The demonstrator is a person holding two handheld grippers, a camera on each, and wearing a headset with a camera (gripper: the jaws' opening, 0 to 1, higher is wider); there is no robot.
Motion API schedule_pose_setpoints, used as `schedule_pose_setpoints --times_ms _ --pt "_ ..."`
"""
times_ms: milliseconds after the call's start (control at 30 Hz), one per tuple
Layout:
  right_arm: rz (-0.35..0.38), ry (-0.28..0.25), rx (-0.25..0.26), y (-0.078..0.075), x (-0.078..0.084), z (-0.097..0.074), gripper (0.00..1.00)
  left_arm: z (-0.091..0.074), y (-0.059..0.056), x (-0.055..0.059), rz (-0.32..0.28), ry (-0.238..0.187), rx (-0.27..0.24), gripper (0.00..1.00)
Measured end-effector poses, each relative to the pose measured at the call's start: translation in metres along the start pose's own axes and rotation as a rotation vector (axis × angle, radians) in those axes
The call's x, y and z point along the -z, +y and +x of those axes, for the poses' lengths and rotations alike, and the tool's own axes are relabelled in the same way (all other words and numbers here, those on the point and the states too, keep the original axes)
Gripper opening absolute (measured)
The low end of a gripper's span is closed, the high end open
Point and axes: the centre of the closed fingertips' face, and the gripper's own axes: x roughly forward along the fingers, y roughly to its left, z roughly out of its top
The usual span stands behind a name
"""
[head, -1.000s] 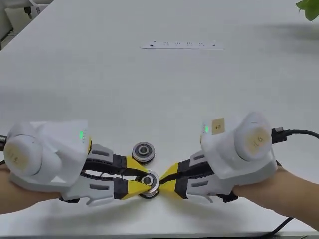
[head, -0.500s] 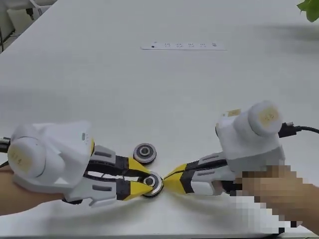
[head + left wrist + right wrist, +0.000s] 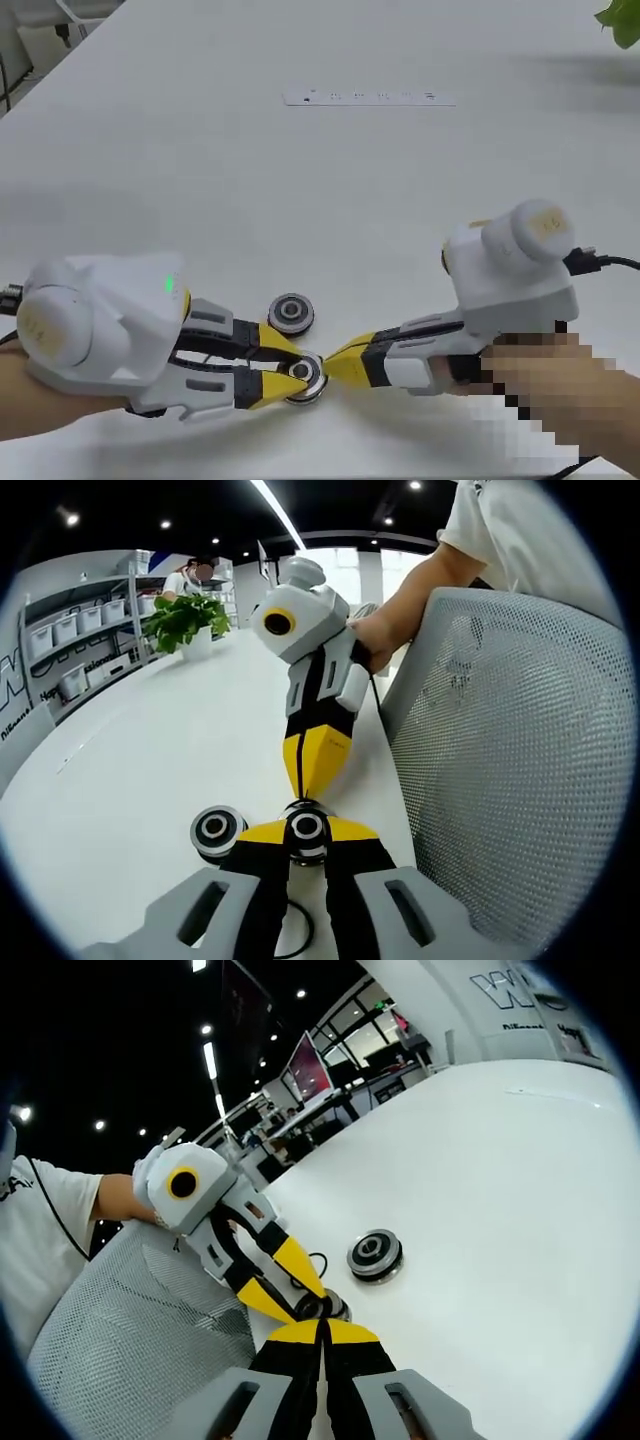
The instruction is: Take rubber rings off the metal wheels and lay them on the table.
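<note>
A small metal wheel (image 3: 304,375) with a black rubber ring around it is held just above the white table, my left gripper (image 3: 292,368) shut on it from the left. My right gripper (image 3: 335,366) comes in from the right, its jaws closed tight at the wheel's rim, pinching the ring. In the left gripper view the wheel (image 3: 307,827) sits between the yellow tips, and the right gripper (image 3: 304,796) meets it from above. In the right gripper view my right gripper (image 3: 322,1326) touches that wheel (image 3: 327,1307). A second wheel (image 3: 291,312) lies flat just behind.
A white power strip (image 3: 368,97) lies far back on the table (image 3: 330,200). A potted plant (image 3: 622,20) stands at the far right corner. A grey mesh chair (image 3: 500,760) is close behind the table's near edge. A black cable (image 3: 605,262) trails from the right gripper.
My right gripper has rolled about its axis and its body has drawn slightly right, tips staying at the wheel's rim. The left gripper keeps hold of the wheel, hardly moved.
</note>
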Motion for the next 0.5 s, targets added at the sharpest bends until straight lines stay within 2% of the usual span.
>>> schedule_pose_setpoints --times_ms 267,367,500 --pt "-0.006 -0.004 -0.015 0.0035 -0.002 0.0019 0.0 -0.0001 -0.0002 0.0001 0.0 0.002 0.0 0.07" --pt "-0.048 0.004 -0.008 0.0051 -0.0022 0.0034 0.0 -0.0001 -0.0002 0.0002 0.002 0.002 0.001 0.07" --pt "-0.056 0.001 -0.018 0.0067 -0.0026 0.0038 0.0 0.0 -0.0005 0.0 0.008 0.001 0.002 0.07"
